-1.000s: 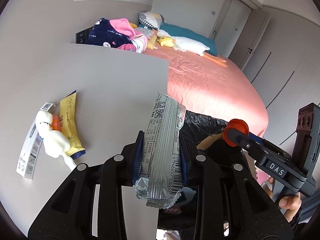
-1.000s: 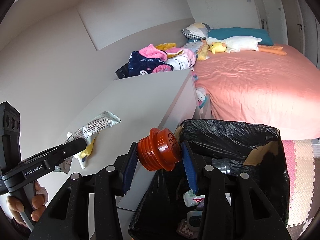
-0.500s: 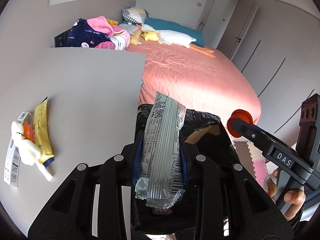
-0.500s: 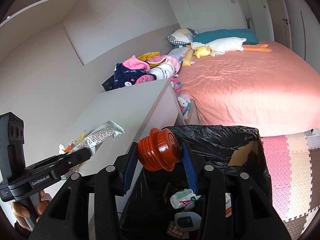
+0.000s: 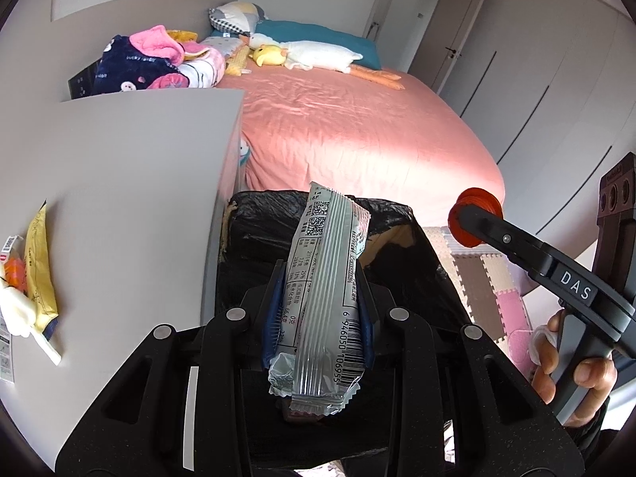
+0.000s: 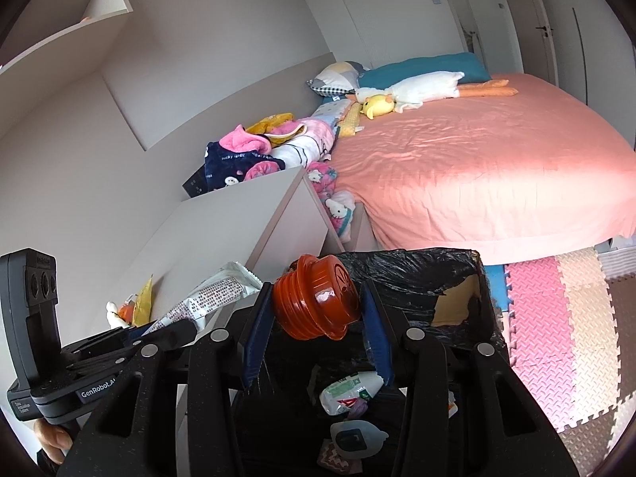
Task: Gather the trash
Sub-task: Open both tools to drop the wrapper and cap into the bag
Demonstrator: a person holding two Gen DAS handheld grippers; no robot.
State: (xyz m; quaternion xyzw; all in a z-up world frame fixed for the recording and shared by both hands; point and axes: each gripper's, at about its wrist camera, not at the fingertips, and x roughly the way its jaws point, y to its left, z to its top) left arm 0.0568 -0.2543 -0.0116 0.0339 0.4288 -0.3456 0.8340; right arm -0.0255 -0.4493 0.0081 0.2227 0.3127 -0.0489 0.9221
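Observation:
My left gripper (image 5: 318, 298) is shut on a silver snack wrapper (image 5: 326, 302) that stands up between its blue pads, right over the black-lined trash bin (image 5: 254, 222). My right gripper (image 6: 314, 314) is shut on an orange-red screw cap (image 6: 314, 302), held above the same bin (image 6: 417, 274). In the left wrist view the cap (image 5: 475, 216) shows at the right, beyond the bin's right edge. In the right wrist view the wrapper (image 6: 214, 294) shows at the left. Inside the bin lie several pieces of trash (image 6: 349, 393).
On the grey cabinet top (image 5: 119, 183) to the left lie a yellow sachet (image 5: 39, 266), a white plush toy (image 5: 16, 310) and a paper tag. A pink bed (image 5: 357, 131) stands behind the bin, with clothes (image 5: 159, 63) piled at the cabinet's far end. Foam mats (image 6: 556, 318) cover the floor.
Both grippers have swung right, off the cabinet top and over the bin. The litter on the cabinet has slid toward the left edge of the left wrist view. Neither grip has changed.

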